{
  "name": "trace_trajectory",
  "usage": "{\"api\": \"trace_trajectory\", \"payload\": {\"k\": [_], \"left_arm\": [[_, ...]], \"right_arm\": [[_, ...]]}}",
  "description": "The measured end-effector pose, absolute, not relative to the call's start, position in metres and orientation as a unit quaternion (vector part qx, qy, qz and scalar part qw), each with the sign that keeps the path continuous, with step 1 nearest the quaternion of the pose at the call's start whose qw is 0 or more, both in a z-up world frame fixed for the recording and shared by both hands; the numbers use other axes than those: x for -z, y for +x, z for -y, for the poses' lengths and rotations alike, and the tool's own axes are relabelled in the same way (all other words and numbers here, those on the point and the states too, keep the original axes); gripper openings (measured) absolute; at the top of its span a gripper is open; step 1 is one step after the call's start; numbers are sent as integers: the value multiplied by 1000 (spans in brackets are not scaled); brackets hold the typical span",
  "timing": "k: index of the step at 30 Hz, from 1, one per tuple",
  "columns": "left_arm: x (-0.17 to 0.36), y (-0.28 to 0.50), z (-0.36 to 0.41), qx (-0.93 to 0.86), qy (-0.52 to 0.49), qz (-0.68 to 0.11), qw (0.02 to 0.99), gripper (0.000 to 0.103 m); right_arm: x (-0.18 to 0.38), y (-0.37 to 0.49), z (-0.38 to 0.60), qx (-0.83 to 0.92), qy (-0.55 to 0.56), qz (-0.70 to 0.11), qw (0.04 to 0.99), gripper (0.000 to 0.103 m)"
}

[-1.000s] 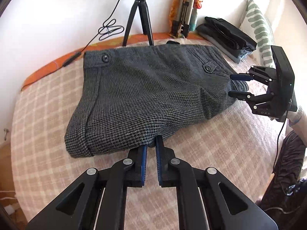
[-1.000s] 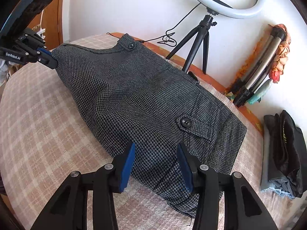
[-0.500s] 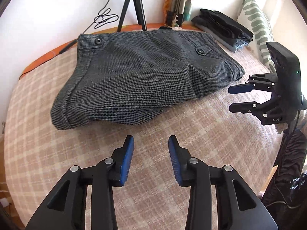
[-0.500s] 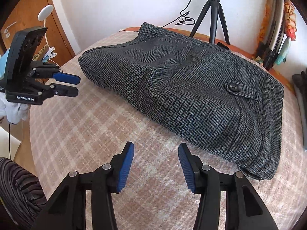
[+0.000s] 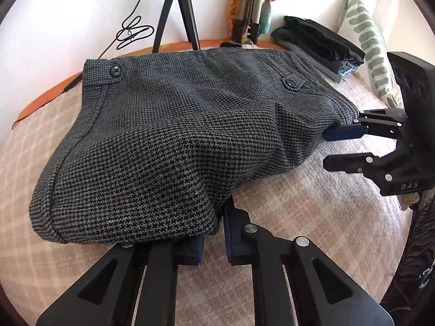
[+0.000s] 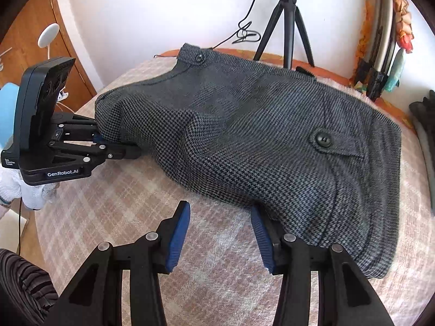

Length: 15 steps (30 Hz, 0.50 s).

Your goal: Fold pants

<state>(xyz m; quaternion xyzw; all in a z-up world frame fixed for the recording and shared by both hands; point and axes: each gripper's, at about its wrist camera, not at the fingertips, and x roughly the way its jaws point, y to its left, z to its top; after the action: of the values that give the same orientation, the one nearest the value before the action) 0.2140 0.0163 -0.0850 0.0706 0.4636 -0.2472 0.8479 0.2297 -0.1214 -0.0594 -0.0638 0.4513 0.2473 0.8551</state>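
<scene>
The grey houndstooth pants (image 5: 174, 141) lie folded in a thick bundle on the plaid bed cover (image 5: 312, 212); they also show in the right wrist view (image 6: 272, 141). My left gripper (image 5: 213, 217) is open, its left finger slid under the near fold, which drapes over it. From the right wrist view the left gripper (image 6: 114, 146) straddles the bundle's left corner. My right gripper (image 6: 220, 228) is open, its right finger tucked under the pants' near edge. From the left wrist view the right gripper (image 5: 334, 146) has its upper finger against the fabric's right end.
A black tripod (image 5: 176, 13) and cable stand at the wall behind the bed. Folded dark clothes (image 5: 318, 40) and a striped pillow (image 5: 367, 40) lie at the back right. A wooden cabinet (image 6: 35, 43) is at the left.
Both grippers, which had let go and drawn back open half a second ago, have moved forward again and pushed their fingers in at the pants' near edge and ends.
</scene>
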Motion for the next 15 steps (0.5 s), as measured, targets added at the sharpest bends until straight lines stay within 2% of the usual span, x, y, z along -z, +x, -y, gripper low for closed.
{"api": "trace_trajectory", "payload": {"k": [5, 8, 11, 13, 15], "left_arm": [[36, 218, -27, 277, 77, -482, 828, 9], [20, 226, -33, 287, 59, -514, 806, 5], [23, 226, -38, 276, 66, -526, 802, 4], [30, 223, -40, 269, 54, -527, 804, 4], [36, 220, -41, 256, 67, -533, 804, 4]], "right_arm": [[32, 235, 141, -222, -56, -408, 884, 48], [28, 235, 151, -226, -45, -402, 886, 50], [26, 221, 144, -264, -66, -384, 882, 50], [29, 209, 129, -281, -110, -372, 878, 56], [37, 202, 112, -295, -157, -371, 866, 56]]}}
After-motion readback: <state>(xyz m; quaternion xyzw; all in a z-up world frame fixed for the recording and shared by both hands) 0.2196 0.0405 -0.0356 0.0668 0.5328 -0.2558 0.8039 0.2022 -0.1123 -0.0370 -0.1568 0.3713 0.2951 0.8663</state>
